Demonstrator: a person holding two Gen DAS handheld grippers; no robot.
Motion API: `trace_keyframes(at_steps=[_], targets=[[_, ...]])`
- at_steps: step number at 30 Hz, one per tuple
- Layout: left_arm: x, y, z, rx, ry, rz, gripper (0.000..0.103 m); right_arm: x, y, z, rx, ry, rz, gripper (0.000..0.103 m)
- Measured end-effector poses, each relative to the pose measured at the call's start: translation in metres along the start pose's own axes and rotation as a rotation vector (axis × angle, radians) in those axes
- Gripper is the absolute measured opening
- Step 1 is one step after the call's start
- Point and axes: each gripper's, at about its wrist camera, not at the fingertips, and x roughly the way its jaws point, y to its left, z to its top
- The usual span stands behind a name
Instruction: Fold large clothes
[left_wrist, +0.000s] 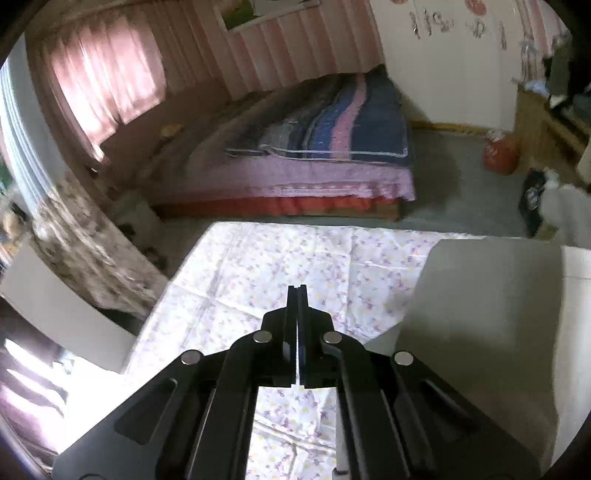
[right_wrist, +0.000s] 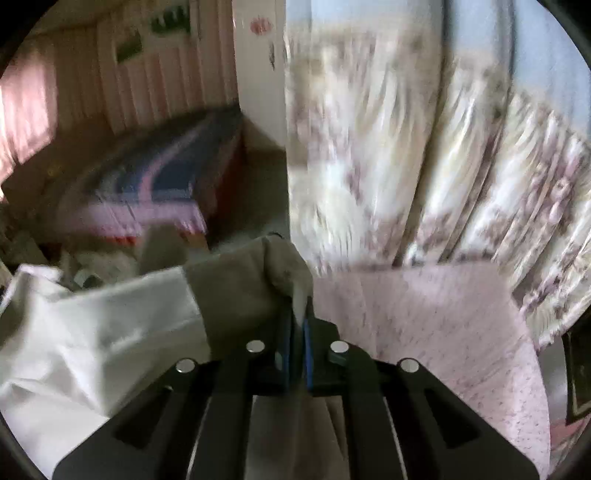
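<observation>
Your left gripper (left_wrist: 297, 291) is clenched with nothing between its fingers; it hangs over the flowered sheet (left_wrist: 280, 258) that covers the worktop. The white garment (left_wrist: 480, 314) lies flat on that sheet to the right of the gripper, with its near edge just beside the fingers, not touching them.

Your right gripper (right_wrist: 301, 295) is grasping a bunched fold of the same white garment (right_wrist: 110, 325). The cloth sticks up between the two fingers, drapes over their tips and trails off to the left in a wide, crumpled sweep. To the right of the gripper the flowered sheet (right_wrist: 443, 332) runs on under it. The right wrist view is blurred, so the exact edge of the fold is hard to make out.

Behind the worktop stands a bed (left_wrist: 295, 173) with a striped blanket (left_wrist: 332, 125) folded on it. A flowered curtain (right_wrist: 424, 166) hangs close behind your right gripper, and a red container (left_wrist: 500, 151) sits on the floor near the bed.
</observation>
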Motion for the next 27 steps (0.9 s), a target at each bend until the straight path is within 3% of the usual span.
trace_keyframes(at_steps=[1, 3, 4, 5, 6, 7, 8, 12, 14, 17, 21, 27], targets=[[-0.002, 0.003, -0.001, -0.01, 0.001, -0.017, 0.0, 0.01, -0.003, -0.002, 0.01, 0.033, -0.029, 0.036], [-0.006, 0.008, -0.002, -0.022, -0.009, -0.067, 0.0, 0.019, -0.013, -0.006, 0.063, 0.063, -0.069, 0.063], [-0.009, 0.007, -0.001, -0.016, -0.009, -0.08, 0.01, 0.016, -0.019, -0.007, 0.093, 0.05, -0.057, 0.064], [-0.013, 0.007, -0.001, -0.01, -0.021, -0.091, 0.031, 0.008, -0.024, -0.008, 0.118, 0.036, -0.035, 0.064], [-0.022, 0.008, -0.003, -0.009, -0.038, -0.104, 0.045, 0.002, -0.027, -0.008, 0.123, 0.027, -0.028, 0.064], [-0.029, 0.01, -0.005, -0.012, -0.052, -0.115, 0.069, -0.01, -0.03, -0.009, 0.123, 0.014, -0.019, 0.064], [-0.039, 0.012, -0.008, -0.022, -0.072, -0.124, 0.079, -0.021, -0.034, -0.011, 0.123, 0.001, 0.005, 0.064], [-0.082, 0.016, -0.022, -0.022, -0.113, -0.217, 0.088, -0.077, -0.058, -0.034, 0.114, -0.053, 0.054, 0.077], [-0.105, 0.017, -0.035, -0.025, -0.139, -0.254, 0.099, -0.096, -0.068, -0.05, 0.125, -0.055, 0.087, 0.077], [-0.134, 0.011, -0.059, -0.016, -0.152, -0.305, 0.1, -0.121, -0.076, -0.092, 0.114, -0.038, 0.149, 0.077], [-0.169, -0.011, -0.096, 0.04, -0.182, -0.313, 0.1, -0.131, -0.067, -0.133, 0.053, -0.02, 0.152, 0.077], [-0.191, -0.043, -0.126, 0.038, -0.163, -0.357, 0.1, -0.117, -0.055, -0.153, 0.043, -0.004, 0.172, 0.077]])
